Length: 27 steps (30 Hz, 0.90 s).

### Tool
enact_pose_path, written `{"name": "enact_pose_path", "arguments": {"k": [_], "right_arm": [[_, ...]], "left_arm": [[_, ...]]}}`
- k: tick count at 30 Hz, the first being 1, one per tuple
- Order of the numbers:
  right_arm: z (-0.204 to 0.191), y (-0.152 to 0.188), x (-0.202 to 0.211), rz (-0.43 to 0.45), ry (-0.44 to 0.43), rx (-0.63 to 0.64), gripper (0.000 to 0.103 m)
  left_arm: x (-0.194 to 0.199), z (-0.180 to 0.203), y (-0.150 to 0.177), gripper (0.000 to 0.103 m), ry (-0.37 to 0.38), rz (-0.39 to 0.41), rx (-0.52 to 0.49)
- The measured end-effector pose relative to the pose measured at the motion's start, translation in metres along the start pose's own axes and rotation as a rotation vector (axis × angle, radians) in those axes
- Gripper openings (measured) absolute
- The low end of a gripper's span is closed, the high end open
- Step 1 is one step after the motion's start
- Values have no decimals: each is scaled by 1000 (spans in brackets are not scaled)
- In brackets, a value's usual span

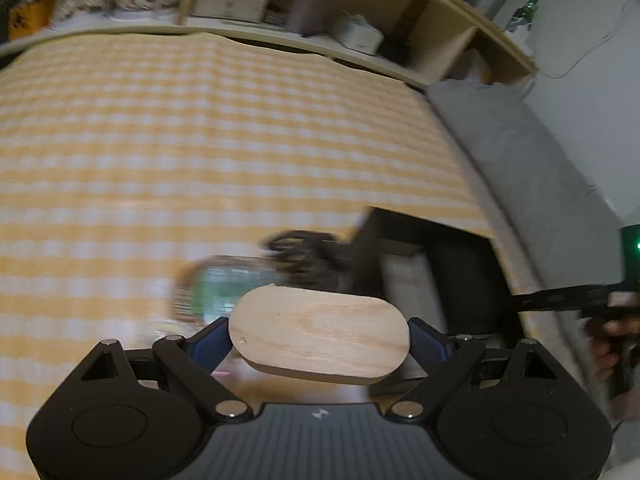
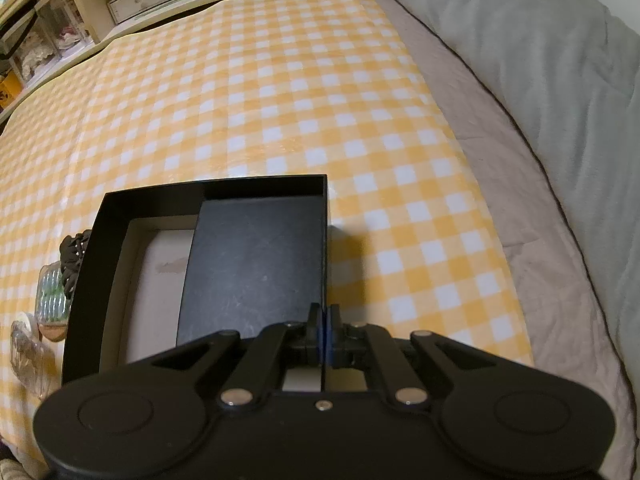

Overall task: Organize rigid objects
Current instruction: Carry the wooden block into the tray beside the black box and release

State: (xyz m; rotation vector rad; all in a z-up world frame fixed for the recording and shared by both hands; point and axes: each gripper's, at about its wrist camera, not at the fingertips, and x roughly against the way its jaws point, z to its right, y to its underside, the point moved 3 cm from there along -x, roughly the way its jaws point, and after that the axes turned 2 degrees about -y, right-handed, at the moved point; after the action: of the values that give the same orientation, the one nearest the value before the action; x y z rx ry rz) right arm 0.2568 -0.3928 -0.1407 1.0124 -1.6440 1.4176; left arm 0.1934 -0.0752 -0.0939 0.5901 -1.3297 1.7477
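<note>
A pale oval wooden block (image 1: 312, 320) hangs above the checked cloth, with my left gripper (image 1: 320, 342) shut on its two ends by the blue pads (image 1: 212, 344). Beyond it, blurred, lie a clear ribbed jar (image 1: 216, 288) and a black hair clip (image 1: 304, 248), beside the open black box (image 1: 404, 228). In the right wrist view, my right gripper (image 2: 324, 328) is shut on the box's right wall (image 2: 325, 240). Inside the box a black slab (image 2: 256, 264) lies to the right, with the white bottom (image 2: 160, 280) showing to the left.
The yellow-and-white checked cloth (image 2: 280, 80) covers the surface, with a grey blanket (image 2: 540, 60) along its right side. Wooden shelves (image 1: 400, 12) with small boxes stand at the back. The clip (image 2: 74, 256), jar (image 2: 52, 292) and a crinkled clear wrapper (image 2: 28, 356) lie left of the box.
</note>
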Motion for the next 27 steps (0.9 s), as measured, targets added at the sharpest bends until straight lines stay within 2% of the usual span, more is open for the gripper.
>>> {"name": "enact_pose_path", "arguments": {"k": [9,12,16,19,23,26,27], "right_arm": [[5,3,1,1,-32,-25,3],[7,2,1,2,-42,-40,3],[9,3,0,5,-55,-52,4],[10,3,0,5,-66,-58,3],[16,5,1,6,-103,-105,4],[13,6,1,7,-102,-95,4],[13,6,2,7,-101,-95,4]], "left_arm": [[-46,102,7,92,168,-32,69],[-63,124,11,92,178,-43,87],[-87,131,18,92,177,-74,140],[-104,128,24,94,214,-113,224],[-106,129,23,101,191,-108,193],[-107,130,21,98,185,-120,158],[-108,129,20,94,181,-125,145]]}}
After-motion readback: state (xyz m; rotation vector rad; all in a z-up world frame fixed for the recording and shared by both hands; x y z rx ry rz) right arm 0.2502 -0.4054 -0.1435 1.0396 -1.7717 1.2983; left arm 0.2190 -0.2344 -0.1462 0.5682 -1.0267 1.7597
